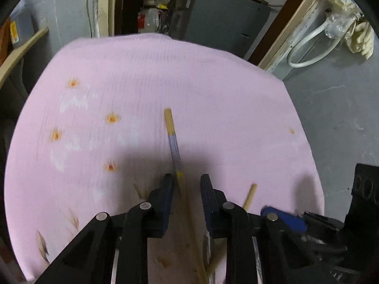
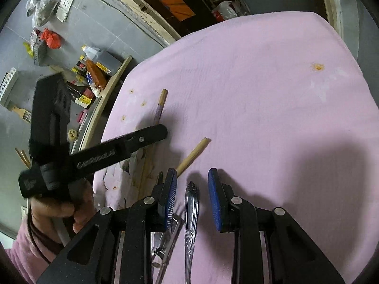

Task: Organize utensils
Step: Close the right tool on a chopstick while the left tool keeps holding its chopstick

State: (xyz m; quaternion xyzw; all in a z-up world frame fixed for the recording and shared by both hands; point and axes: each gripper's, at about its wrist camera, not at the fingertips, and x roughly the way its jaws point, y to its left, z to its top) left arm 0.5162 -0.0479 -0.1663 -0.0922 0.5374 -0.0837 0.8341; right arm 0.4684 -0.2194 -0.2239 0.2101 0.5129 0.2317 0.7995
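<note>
The fingers of the left gripper (image 1: pixel 187 184) are standing apart around a chopstick (image 1: pixel 174 139) lying on the pink cloth (image 1: pixel 213 82), the near finger close beside it but no pad pressing it. The right gripper (image 2: pixel 192 179) is likewise standing open, its blue pads (image 2: pixel 214 196) on either side of a silver utensil handle (image 2: pixel 192 203) without touching it. A second chopstick (image 2: pixel 193 156) is lying just beside these, and a clear tray (image 2: pixel 169 239) is sitting low by the right gripper's left finger. Both pieces are thin and lying flat, so closing too high is likely to miss them, while closing too low could bunch the cloth and drag the neighbouring chopstick out of place.
</note>
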